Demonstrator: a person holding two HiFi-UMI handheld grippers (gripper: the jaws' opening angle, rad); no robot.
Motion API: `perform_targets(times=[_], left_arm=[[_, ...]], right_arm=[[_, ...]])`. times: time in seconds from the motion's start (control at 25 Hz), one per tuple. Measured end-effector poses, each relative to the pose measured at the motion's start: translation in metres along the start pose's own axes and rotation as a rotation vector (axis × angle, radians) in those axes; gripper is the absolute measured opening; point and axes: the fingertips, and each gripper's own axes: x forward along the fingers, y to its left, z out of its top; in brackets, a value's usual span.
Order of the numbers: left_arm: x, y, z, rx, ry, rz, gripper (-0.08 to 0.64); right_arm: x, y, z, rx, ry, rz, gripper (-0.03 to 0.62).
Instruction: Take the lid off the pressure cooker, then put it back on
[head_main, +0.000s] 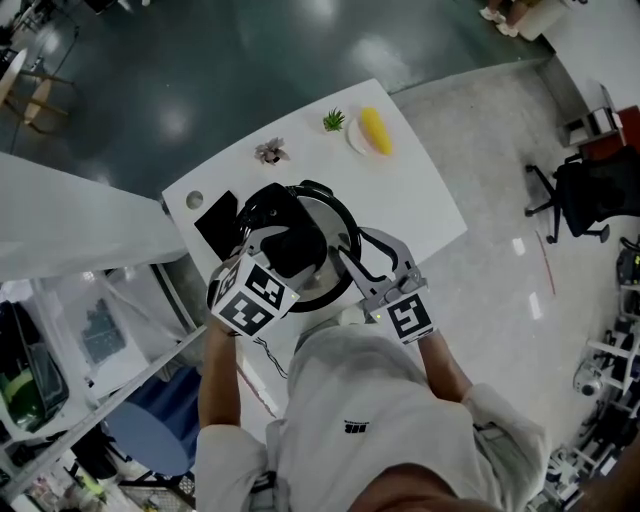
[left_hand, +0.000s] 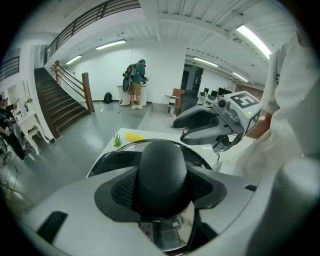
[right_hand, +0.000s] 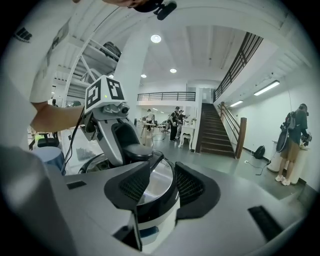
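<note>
Stage judged early: pinched knob of lid with left gripper, held right gripper spread at four o'clock rim of cooker, lid seemingly seated, cooker at six o'clock edge of table, lifting and refitting ahead.

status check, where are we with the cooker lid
Left gripper jaws shut on lid knob. Right gripper jaws straddle cooker rim, grip unclear. Lid seated. Nothing blocking.

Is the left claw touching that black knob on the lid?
Touching. In the left gripper view, the left gripper has both pads pressed against the black knob.
</note>
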Motion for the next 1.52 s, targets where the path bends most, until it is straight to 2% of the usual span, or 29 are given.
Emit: perform_targets(times=[0.36,0.92,1.28,1.52], left_arm=[[0.005,0.008,-0.021,0.039,0.034,-0.046,0.287],[0.010,0.010,-0.027,0.068,0.014,-0.079,0.287],[0.010,0.006,-0.024,0.039,0.046,-0.036,0.287],[0.015,0.011,-0.033,-0.056,0.075,0.014,0.287]], right_arm=[[0.014,0.012,-0.008,0.022,0.030,0.003,0.140],[0.029,0.020,-0.011,0.020,0.050,0.030,0.140],[0.031,0.014,-0.010,0.023,0.047,0.030,0.140],[0.032,0.008,-0.010,0.026,0.043,0.028,0.140]])
